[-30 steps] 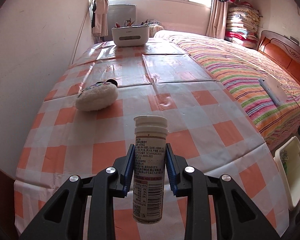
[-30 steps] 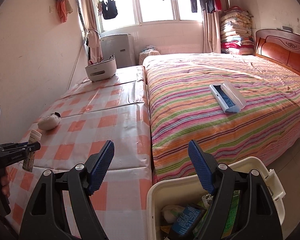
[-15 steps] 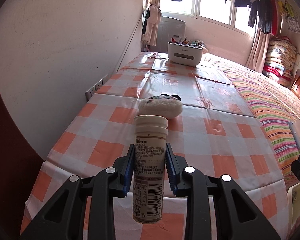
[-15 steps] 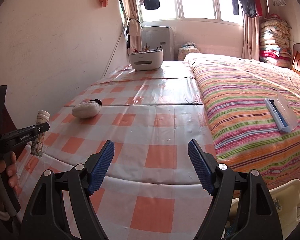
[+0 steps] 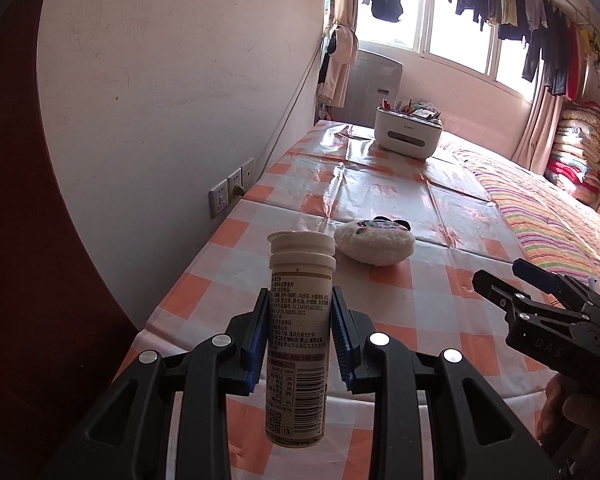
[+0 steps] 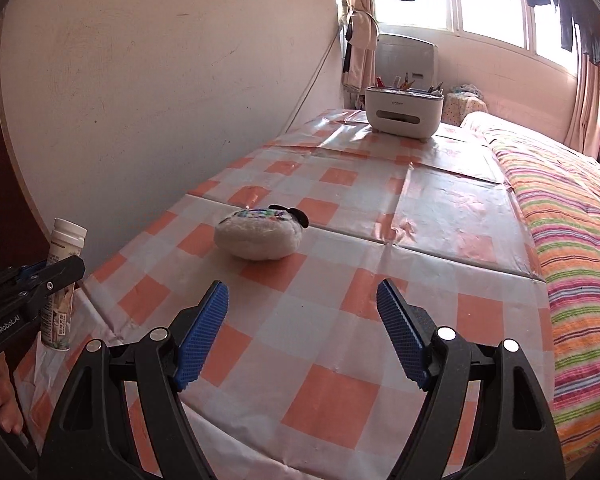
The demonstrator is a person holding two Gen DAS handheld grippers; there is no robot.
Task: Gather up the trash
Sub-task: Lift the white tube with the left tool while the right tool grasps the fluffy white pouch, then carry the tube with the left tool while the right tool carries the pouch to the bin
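Left wrist view shows your left gripper (image 5: 300,336) clamped tight on the white tablet tube (image 5: 299,336), which stands upright between the blue pads above the near edge of the checked tablecloth (image 5: 420,292), cap up and label toward you. Further in, near the wall-side edge, a fluffy white pouch (image 6: 259,233) lies flat on the cloth, and a white organiser box (image 6: 403,112) sits at the far end. To the right, your right gripper (image 6: 302,332) hovers over the near edge, jaws opening with nothing between them.
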